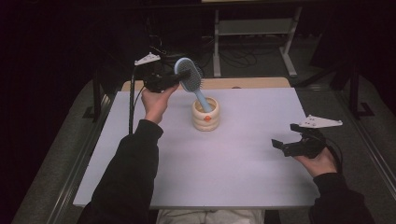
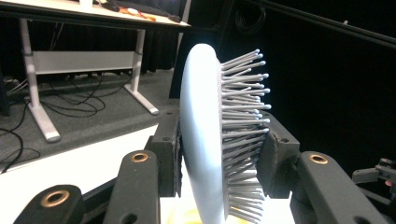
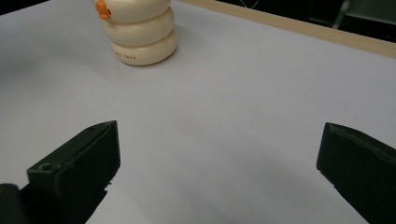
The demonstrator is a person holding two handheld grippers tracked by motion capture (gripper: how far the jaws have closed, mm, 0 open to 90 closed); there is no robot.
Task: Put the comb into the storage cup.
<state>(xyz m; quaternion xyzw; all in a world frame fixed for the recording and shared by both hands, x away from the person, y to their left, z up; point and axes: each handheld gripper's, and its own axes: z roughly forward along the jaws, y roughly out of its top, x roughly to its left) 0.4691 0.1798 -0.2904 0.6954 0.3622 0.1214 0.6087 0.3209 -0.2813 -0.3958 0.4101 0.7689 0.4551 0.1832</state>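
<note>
Above the far middle of the desk (image 1: 233,158), the left gripper (image 1: 180,77) is clamped on the head of a blue hairbrush (image 1: 190,77), whose handle dips into a cream ribbed cup (image 1: 206,114). Well apart at the right, the right gripper (image 1: 286,140) rests with jaws spread wide.

A white tabletop (image 1: 224,163) stands on grey carpet (image 1: 322,100). Beyond its far edge, a white-framed desk (image 1: 254,28) stands in dim light with cables (image 1: 238,58) beneath.
</note>
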